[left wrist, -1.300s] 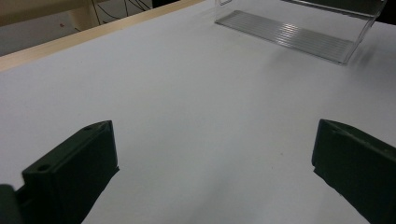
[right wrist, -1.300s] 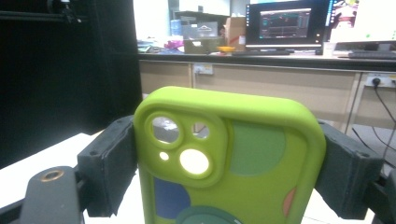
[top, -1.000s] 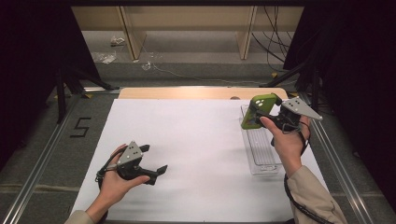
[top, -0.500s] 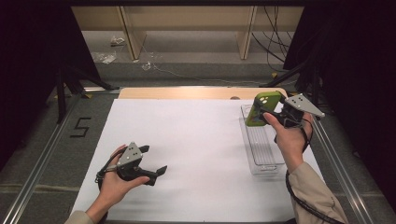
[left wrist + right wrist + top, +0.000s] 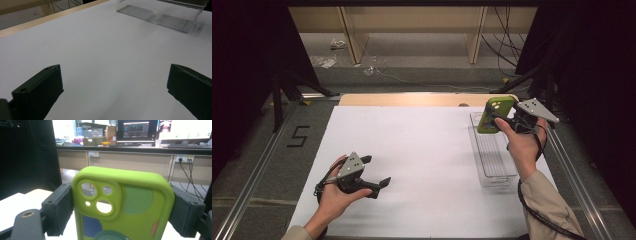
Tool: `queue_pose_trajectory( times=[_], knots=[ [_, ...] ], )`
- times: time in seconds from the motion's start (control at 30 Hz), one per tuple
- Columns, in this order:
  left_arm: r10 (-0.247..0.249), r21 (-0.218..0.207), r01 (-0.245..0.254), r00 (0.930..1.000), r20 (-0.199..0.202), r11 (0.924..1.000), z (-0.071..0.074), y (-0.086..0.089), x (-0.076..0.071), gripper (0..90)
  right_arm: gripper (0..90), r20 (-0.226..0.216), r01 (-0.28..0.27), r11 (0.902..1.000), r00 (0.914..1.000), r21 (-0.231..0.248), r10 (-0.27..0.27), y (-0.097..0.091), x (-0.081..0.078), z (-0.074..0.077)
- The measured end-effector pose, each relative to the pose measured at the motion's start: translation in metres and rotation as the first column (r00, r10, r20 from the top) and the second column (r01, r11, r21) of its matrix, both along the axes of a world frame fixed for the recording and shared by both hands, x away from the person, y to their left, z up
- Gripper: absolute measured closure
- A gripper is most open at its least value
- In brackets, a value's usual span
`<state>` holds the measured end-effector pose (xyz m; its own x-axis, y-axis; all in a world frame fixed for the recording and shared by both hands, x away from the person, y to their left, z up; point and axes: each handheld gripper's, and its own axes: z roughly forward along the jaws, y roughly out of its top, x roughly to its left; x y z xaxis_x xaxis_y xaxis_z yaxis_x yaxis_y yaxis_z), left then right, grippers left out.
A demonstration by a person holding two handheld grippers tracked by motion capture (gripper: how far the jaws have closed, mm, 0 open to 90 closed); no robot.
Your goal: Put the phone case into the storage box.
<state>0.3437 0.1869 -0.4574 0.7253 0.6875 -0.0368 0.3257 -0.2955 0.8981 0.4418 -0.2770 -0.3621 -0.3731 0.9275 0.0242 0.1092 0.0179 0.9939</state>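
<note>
A lime-green phone case [image 5: 495,114] with a camera cut-out hangs in the air above the far end of a clear plastic tray [image 5: 492,155]. My right gripper [image 5: 502,118] is shut on it. In the right gripper view the two black pads [image 5: 60,210] press the case [image 5: 125,207] on both long sides. My left gripper [image 5: 377,172] rests low over the white mat [image 5: 422,150] at the near left, held in a hand, jaws wide apart. In the left gripper view nothing lies between its fingers [image 5: 40,92], and the tray [image 5: 160,17] stands farther off.
The white mat covers most of the table, with a wooden strip [image 5: 412,100] along its far edge. Metal rails [image 5: 257,170] run down both sides. Beyond the table are wooden posts and loose cables [image 5: 502,50] on the floor.
The right hand has lifted the green case a little and carried it slightly toward the far end of the tray. The left hand and its gripper stay where they were.
</note>
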Motion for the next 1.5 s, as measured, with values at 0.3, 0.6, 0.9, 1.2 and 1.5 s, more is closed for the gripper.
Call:
queue_pose_trajectory(
  times=[0.3,0.6,0.9,1.2,1.5],
  knots=[
    [0.001,0.001,-0.001,1.0000,-0.001,1.0000,-0.001,0.001,0.001,0.0,18.1,-0.004,0.010,0.9999,0.9999,-0.006,-0.010,0.000,0.006,-0.002],
    [0.004,0.000,-0.004,1.0000,0.000,1.0000,-0.002,0.002,0.002,0.0,18.1,-0.009,0.024,0.9997,0.9997,-0.009,-0.024,-0.003,0.012,-0.003],
    [0.008,0.000,-0.008,1.0000,0.001,1.0000,-0.002,0.003,0.003,0.0,18.1,-0.016,0.029,0.9994,0.9994,-0.018,-0.029,-0.002,0.019,-0.005],
    [0.009,-0.001,-0.009,1.0000,0.002,1.0000,-0.002,0.003,0.003,0.0,18.1,-0.028,0.036,0.9990,0.9989,-0.028,-0.037,-0.001,0.026,-0.009],
    [0.006,-0.001,-0.006,1.0000,0.005,1.0000,-0.002,0.002,0.003,0.0,18.1,-0.028,0.039,0.9987,0.9988,-0.033,-0.040,0.000,0.030,-0.010]
  ],
)
